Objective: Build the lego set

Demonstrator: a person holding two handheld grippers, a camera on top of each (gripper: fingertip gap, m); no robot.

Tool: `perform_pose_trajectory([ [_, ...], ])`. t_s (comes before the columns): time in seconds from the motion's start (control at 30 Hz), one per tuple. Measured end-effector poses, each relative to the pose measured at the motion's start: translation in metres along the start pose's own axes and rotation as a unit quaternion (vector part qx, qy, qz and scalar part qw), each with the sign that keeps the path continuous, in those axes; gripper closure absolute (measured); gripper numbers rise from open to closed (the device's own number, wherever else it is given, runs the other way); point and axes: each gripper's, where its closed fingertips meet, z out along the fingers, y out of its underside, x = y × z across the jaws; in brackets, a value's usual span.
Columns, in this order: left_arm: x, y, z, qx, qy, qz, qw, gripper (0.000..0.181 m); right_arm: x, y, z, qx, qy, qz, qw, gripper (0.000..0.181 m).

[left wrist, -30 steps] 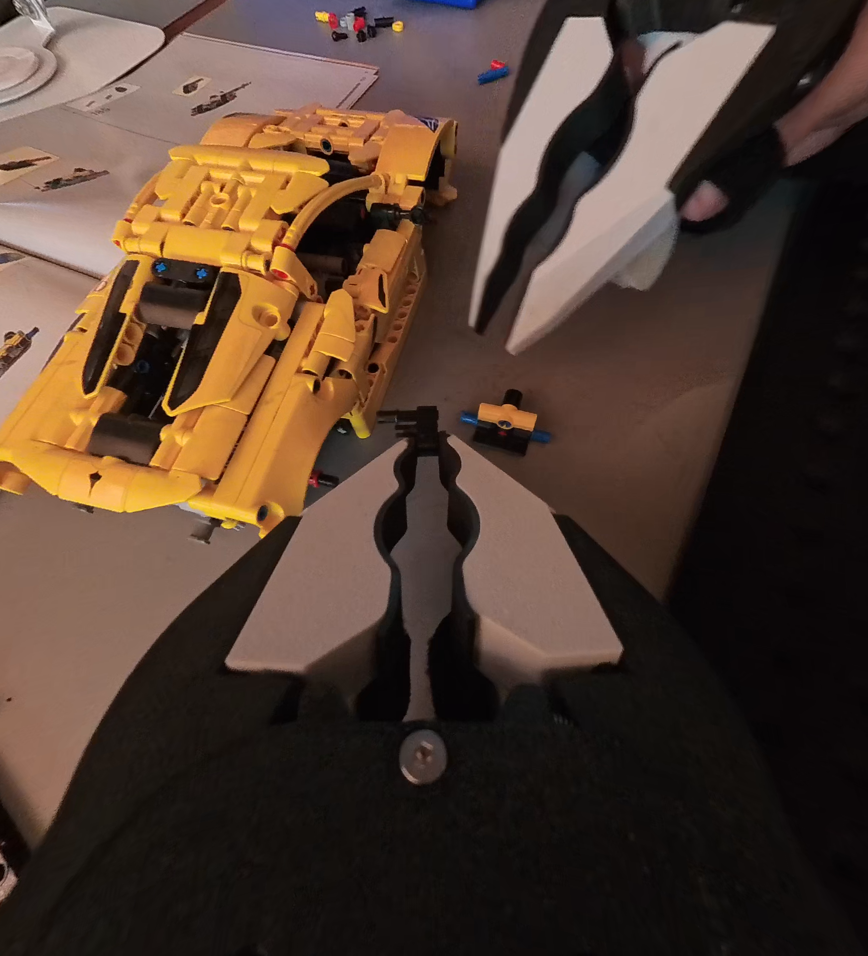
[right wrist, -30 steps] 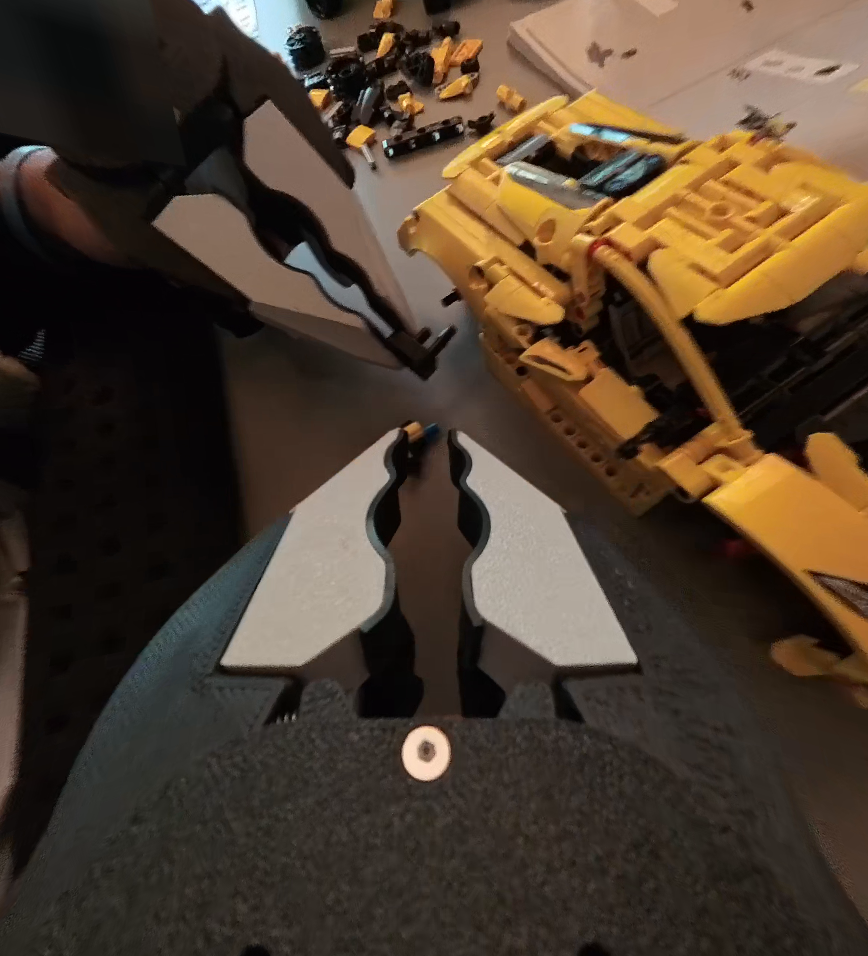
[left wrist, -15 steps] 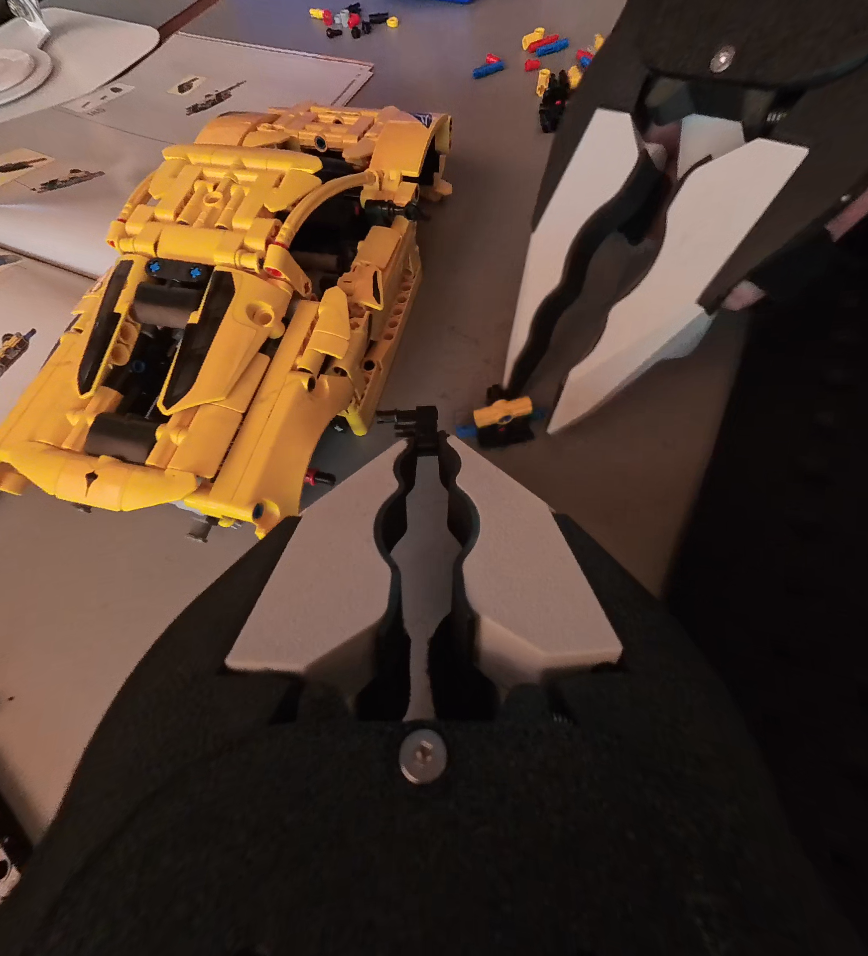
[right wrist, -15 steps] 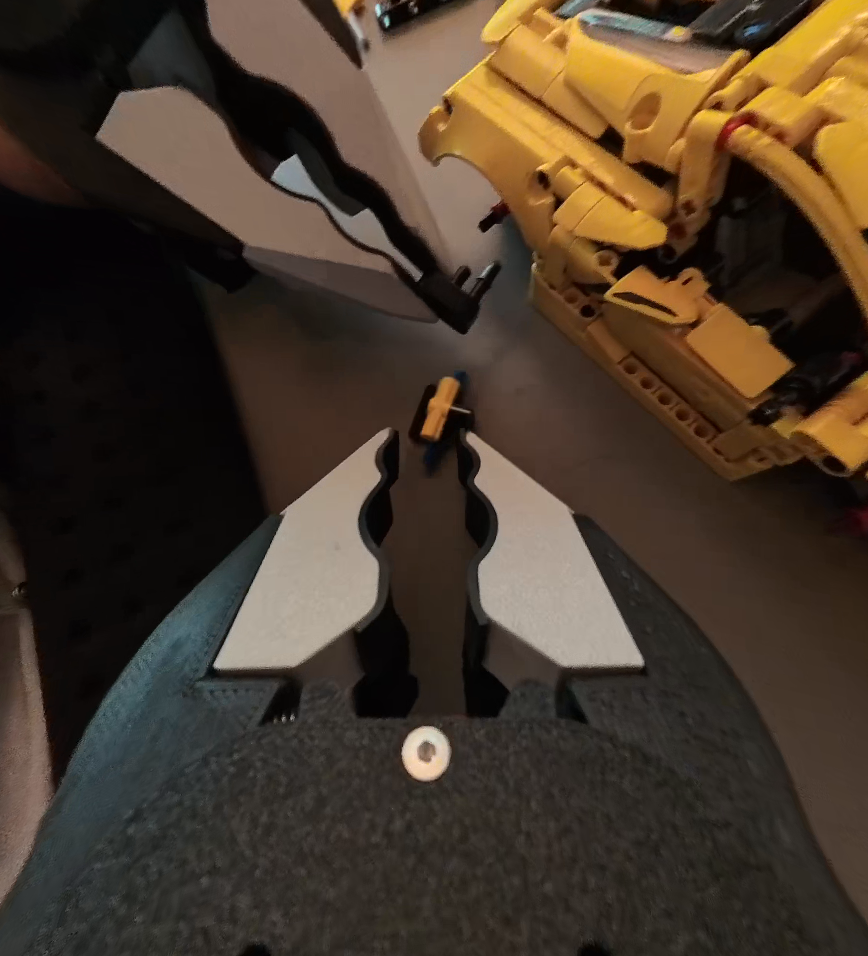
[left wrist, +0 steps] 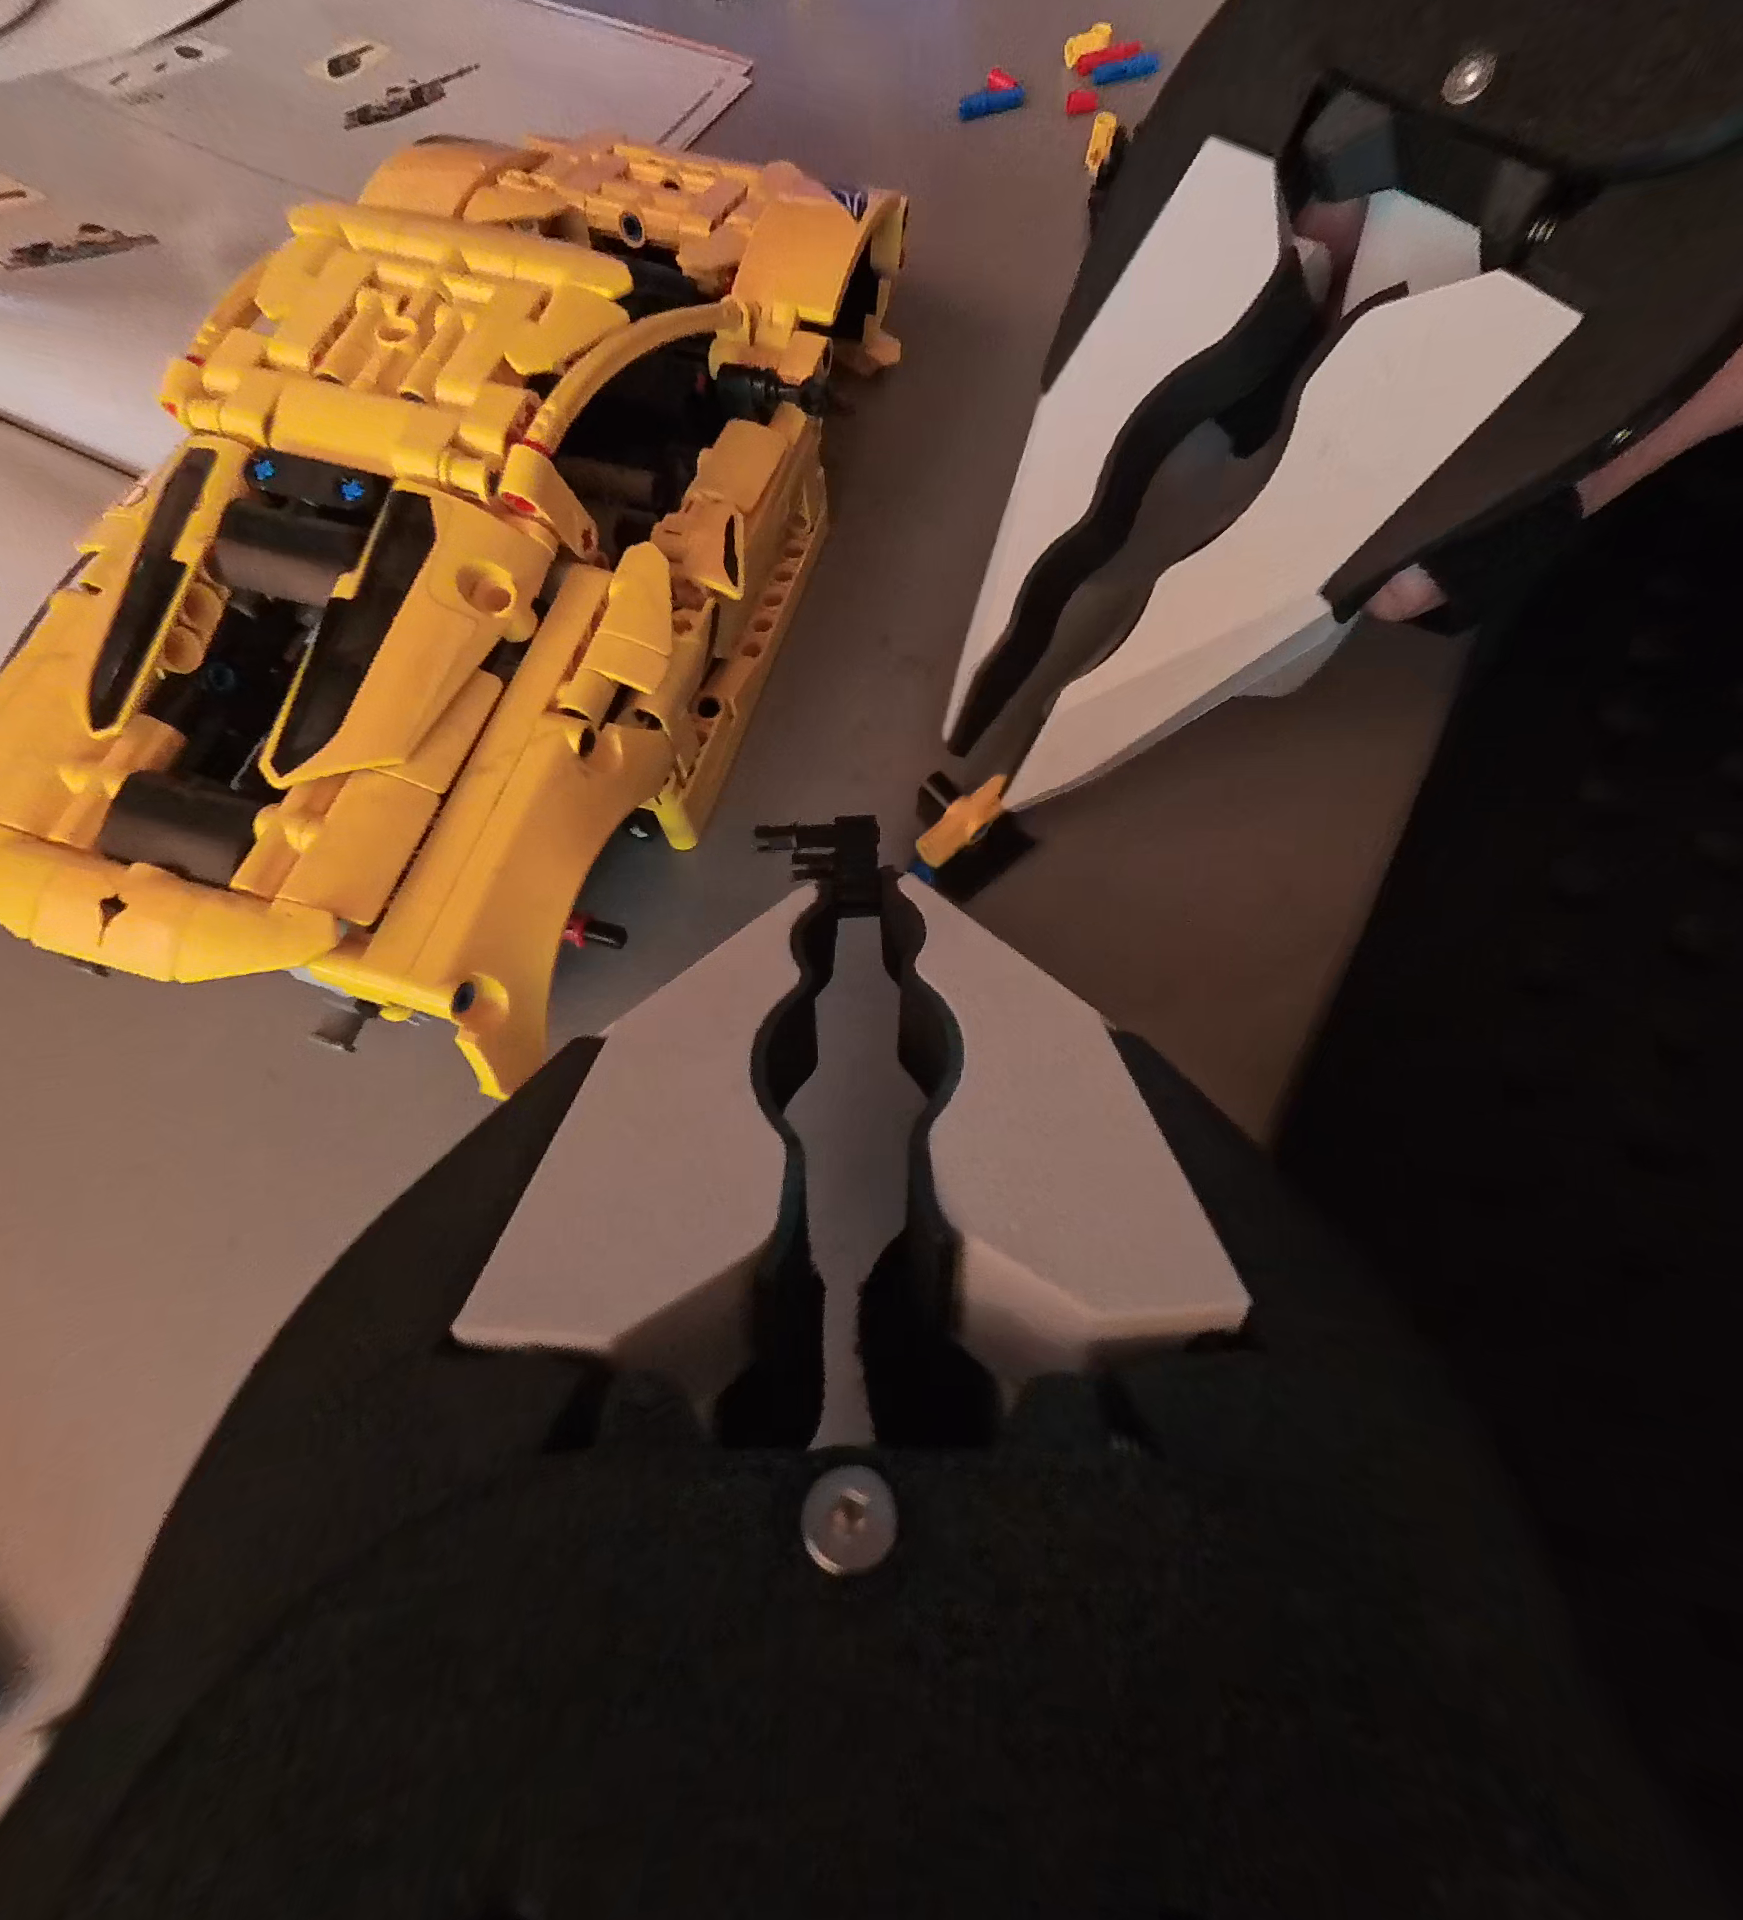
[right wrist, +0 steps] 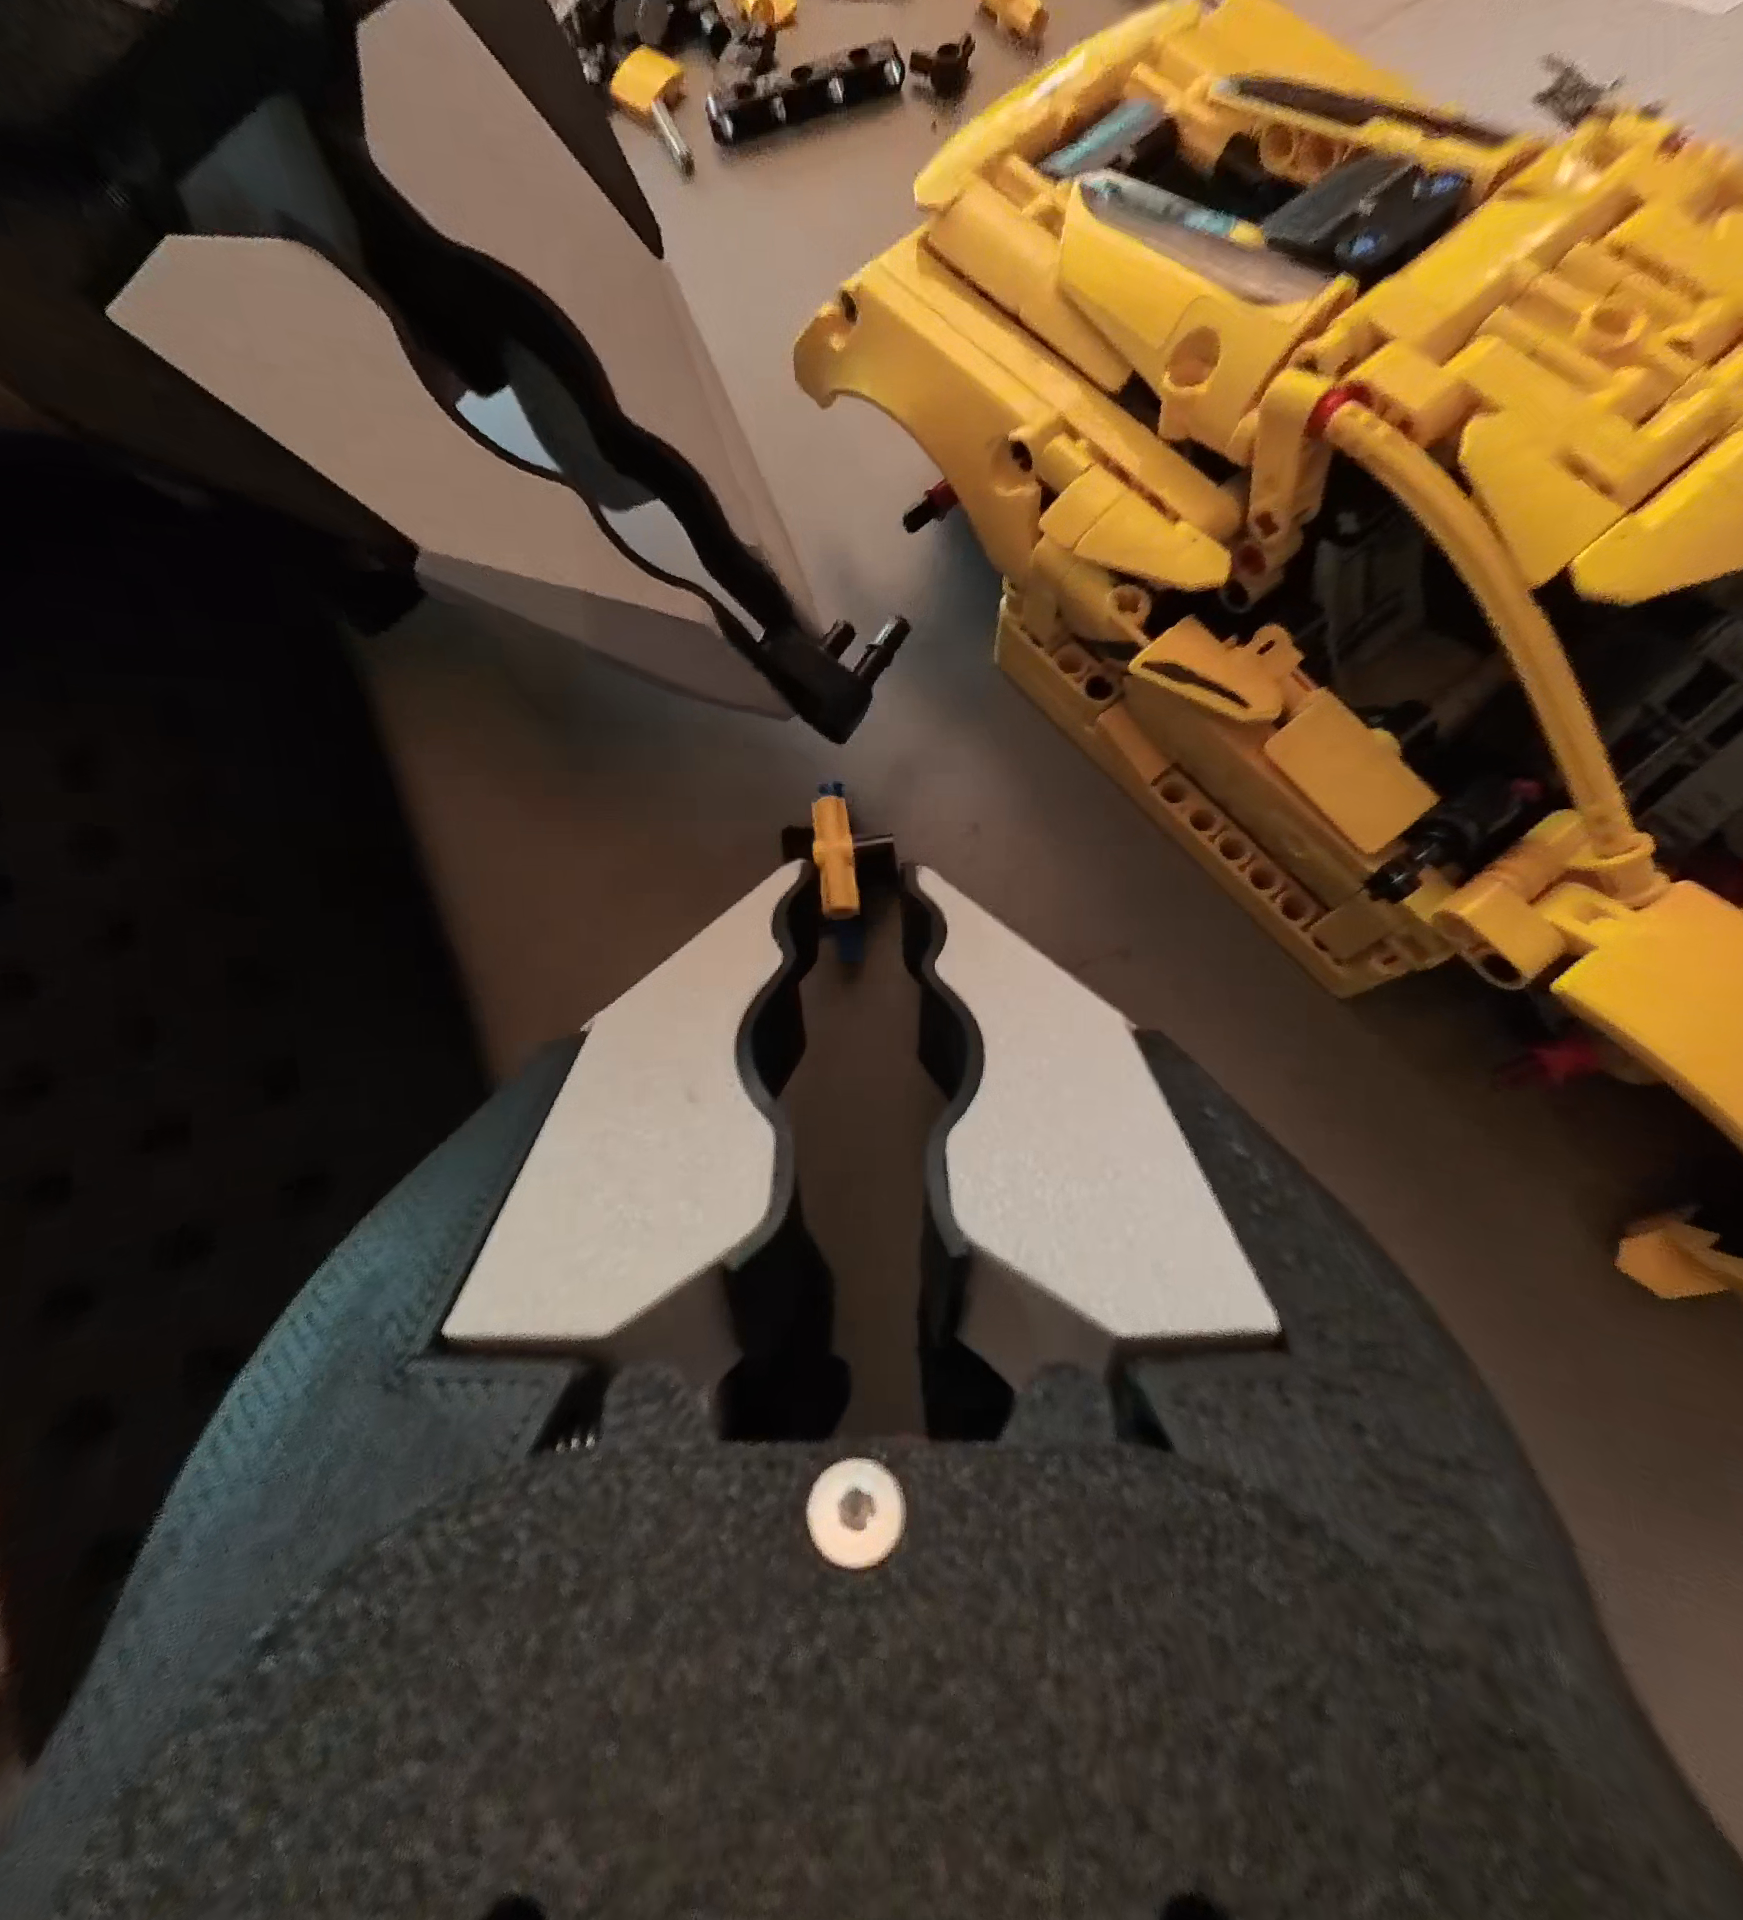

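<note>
Lego car [left wrist: 410,582], yellow and part-built, lay on the grey table [left wrist: 119,1195] in the left wrist view, its long axis running from lower left to upper right, instruction sheets [left wrist: 347,94] beyond it; the left gripper [left wrist: 851,883] reached forward low over the table, its tongs pressed together on a black pin connector [left wrist: 836,847] whose pins pointed left toward the car; the right gripper [left wrist: 981,800] came down steeply from the upper right, a gloved hand [left wrist: 1469,561] behind it, its tips set about a small yellow-and-black piece [left wrist: 966,826] just beside the connector; loose red, blue and yellow pins [left wrist: 1075,83] lay far off.

In the right wrist view the right gripper [right wrist: 851,883] pointed forward, tongs slightly spread either side of the small yellow-and-black piece [right wrist: 834,852], whose yellow bar ran along the fingers; whether they pinched it I could not tell; the left gripper [right wrist: 815,686] entered from the upper left, clamping the black pin connector [right wrist: 836,675] just above that piece, apart from it; the Lego car [right wrist: 1366,520] filled the right, blurred, with loose black and yellow parts [right wrist: 794,94] beyond.
</note>
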Motion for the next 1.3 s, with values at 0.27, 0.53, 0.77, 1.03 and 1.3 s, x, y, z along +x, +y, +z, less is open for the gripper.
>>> perform_pose_trajectory([
  [0.27, 0.015, -0.026, -0.013, 0.043, 0.037, -0.012, 0.998, 0.173, -0.014, -0.040, -0.020, 0.111, -0.129, 0.100, 0.980, 0.160],
  [0.53, 0.025, -0.062, -0.034, 0.115, 0.015, 0.058, 0.992, 0.173, -0.025, -0.070, -0.047, 0.209, -0.305, 0.301, 0.879, 0.147],
  [0.77, 0.032, -0.074, -0.035, 0.115, -0.002, 0.141, 0.983, 0.173, -0.015, -0.074, -0.058, 0.222, -0.337, 0.339, 0.850, 0.176],
  [1.03, 0.030, -0.096, -0.046, 0.175, 0.062, 0.060, 0.981, 0.173, -0.012, -0.090, -0.074, 0.259, -0.435, 0.404, 0.762, 0.177],
  [1.3, 0.016, -0.092, -0.040, 0.202, 0.126, -0.064, 0.969, 0.173, -0.002, -0.088, -0.061, 0.247, -0.410, 0.428, 0.767, 0.175],
])
